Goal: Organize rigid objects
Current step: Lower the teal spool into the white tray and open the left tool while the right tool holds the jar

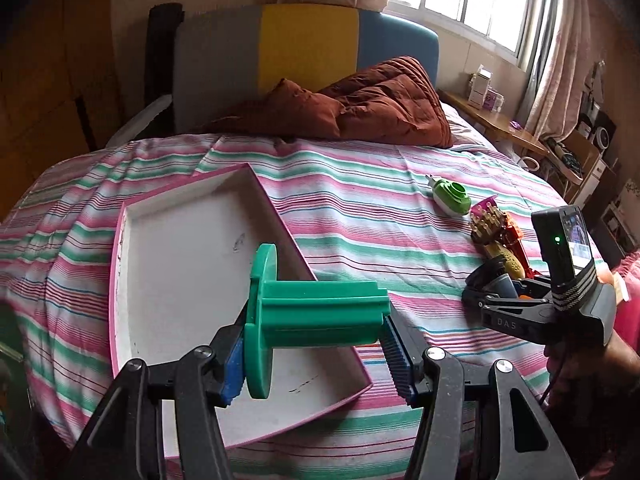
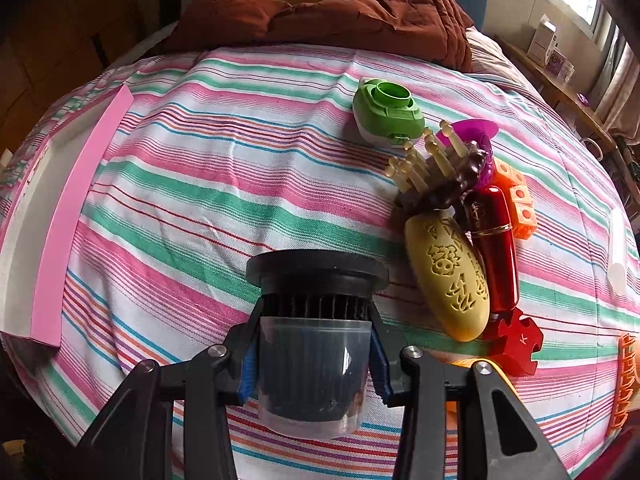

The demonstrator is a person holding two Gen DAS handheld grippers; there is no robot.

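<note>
The left gripper (image 1: pixel 316 344) is clenched on a ribbed green plastic spool (image 1: pixel 316 312), held above the near part of a shallow white tray (image 1: pixel 180 248) with pink rim, whose floor is bare. The right gripper (image 2: pixel 314 360) grasps a dark finned filter (image 2: pixel 316 320) with clear cup, lying flange-forward over open striped bedsheet (image 2: pixel 224 184); "DAS" shows on its frame. Right of it cluster a carved yellow case (image 2: pixel 448 276), glossy red tube (image 2: pixel 494 248) and green plug-in (image 2: pixel 388 114).

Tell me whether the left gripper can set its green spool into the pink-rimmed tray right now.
Probably yes: the left gripper holds the green spool just above the tray, whose white floor looks bare.
</note>
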